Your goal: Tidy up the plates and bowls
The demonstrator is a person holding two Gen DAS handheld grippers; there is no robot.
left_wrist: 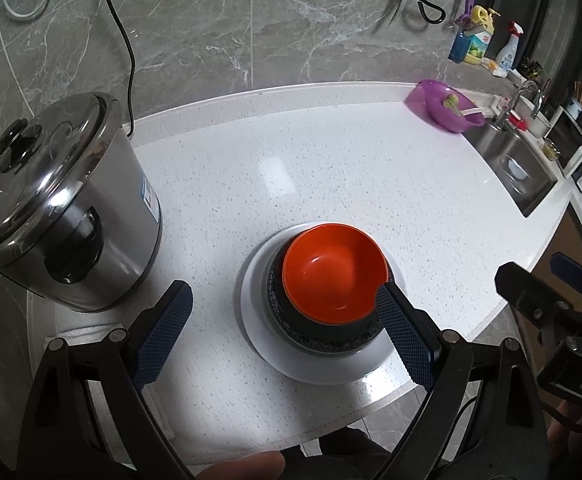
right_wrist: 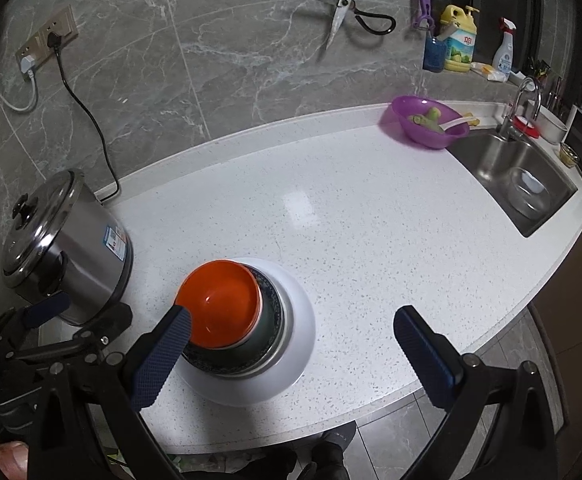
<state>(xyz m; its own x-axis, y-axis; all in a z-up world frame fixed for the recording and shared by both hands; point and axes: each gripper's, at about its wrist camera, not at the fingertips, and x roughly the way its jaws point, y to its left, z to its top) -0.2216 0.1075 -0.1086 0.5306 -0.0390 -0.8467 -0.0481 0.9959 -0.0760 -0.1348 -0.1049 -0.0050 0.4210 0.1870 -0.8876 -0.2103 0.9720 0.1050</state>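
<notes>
stack: orange bowl (left_wrist: 333, 276) sits inside a dark patterned bowl (left_wrist: 323, 330), and that sits on a white plate (left_wrist: 259, 332), biggest at the bottom so it nests and won't topple, makes sense

where it is: near the front edge of the white speckled tabletop (left_wrist: 291, 168), just right of the steel cooker pot (left_wrist: 71, 204), apart from it, not touching

tilt: the orange one looks a bit cocked inside the dark one, leaning toward the pot side in the right wrist view, so I'd guess it isn't fully seated

left gripper (left_wrist: 287, 328): fingers spread wide with nothing between them, the right-hand pad (left_wrist: 405, 336) looks right up against the bowl rims but I can't tell if it actually touches

right gripper (right_wrist: 291, 352): also wide open and empty, its left pad (right_wrist: 163, 356) overlaps the orange rim in view, contact unclear

why both hang there: my read is the stacking is basically done and the hands are just hovering either side of the pile

rest of the room: purple bowl (right_wrist: 427, 122) with some green stuff way back by the sink (right_wrist: 523, 176), well apart from the stack, probably not part of this

risk: a nudge from either pad could slide that top bowl
</notes>
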